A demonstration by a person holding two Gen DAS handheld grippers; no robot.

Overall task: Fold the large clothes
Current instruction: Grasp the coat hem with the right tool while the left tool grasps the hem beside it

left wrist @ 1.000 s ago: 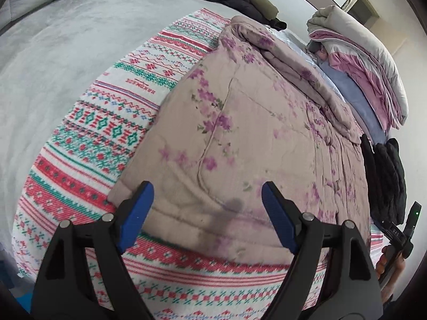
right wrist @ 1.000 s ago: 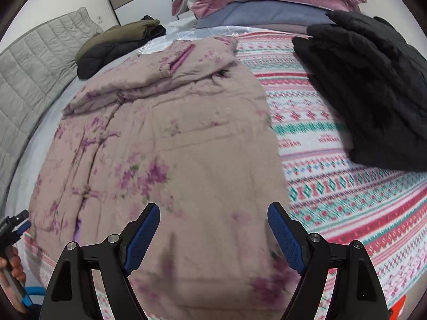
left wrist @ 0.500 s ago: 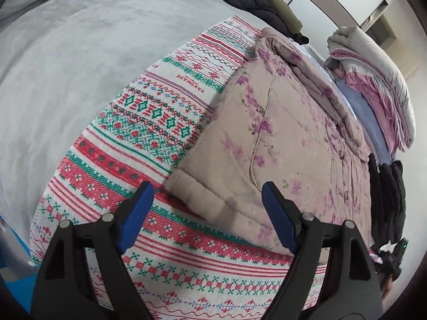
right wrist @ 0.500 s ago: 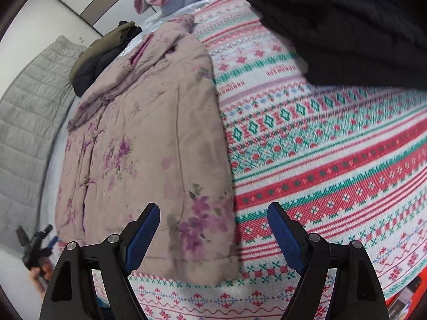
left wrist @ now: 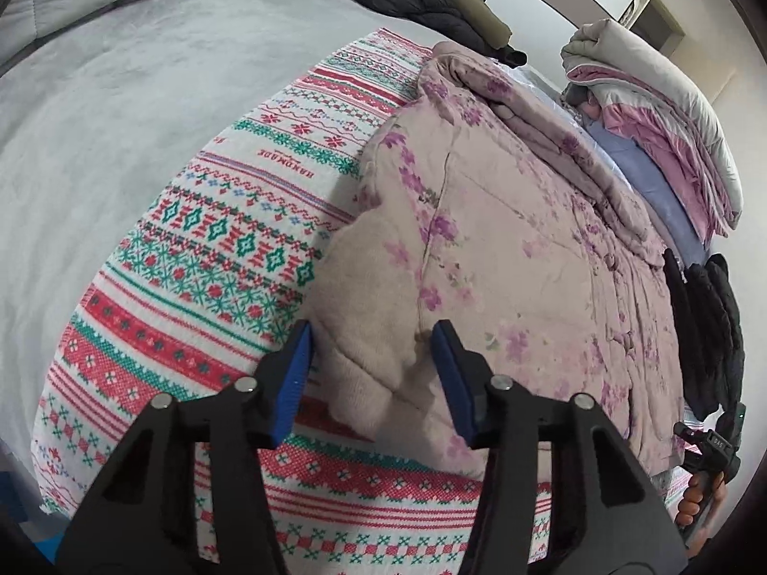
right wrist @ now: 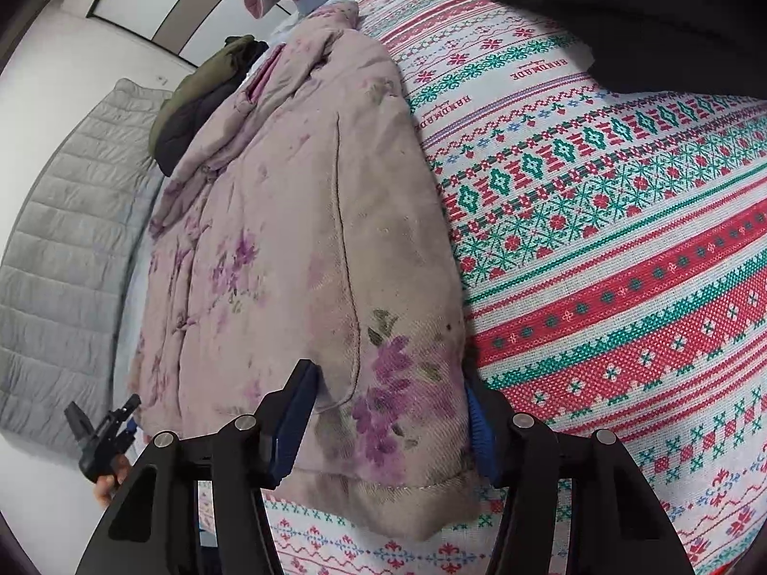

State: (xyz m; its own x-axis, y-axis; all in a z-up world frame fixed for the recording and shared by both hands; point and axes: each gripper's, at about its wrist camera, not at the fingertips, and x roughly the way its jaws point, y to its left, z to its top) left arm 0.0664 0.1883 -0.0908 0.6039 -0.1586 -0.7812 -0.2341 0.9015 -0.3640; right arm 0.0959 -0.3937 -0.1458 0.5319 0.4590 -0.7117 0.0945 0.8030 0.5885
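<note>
We see a pink padded jacket (left wrist: 503, 239) with purple flowers lying flat on a blanket (left wrist: 215, 239) patterned in red, green and white bands, which covers a bed. The left gripper (left wrist: 371, 373) sits at one bottom corner of the jacket, its blue pads on either side of the hem; its jaws have just been closing, and the corner bunches between them, though we cannot tell whether the pads press on the cloth yet. The right gripper (right wrist: 383, 412) sits at the other bottom corner; its jaws have also just been closing, and here the hem fills the gap, with both pads tight against the fabric, so it is grasping the jacket. A black coat (left wrist: 709, 330) lies beside the jacket on the right side of the bed. A dark green and black coat (left wrist: 422, 5) lies past the collar end. Folded bedding (left wrist: 666, 120) in pink, grey and blue is stacked at the far end.
</note>
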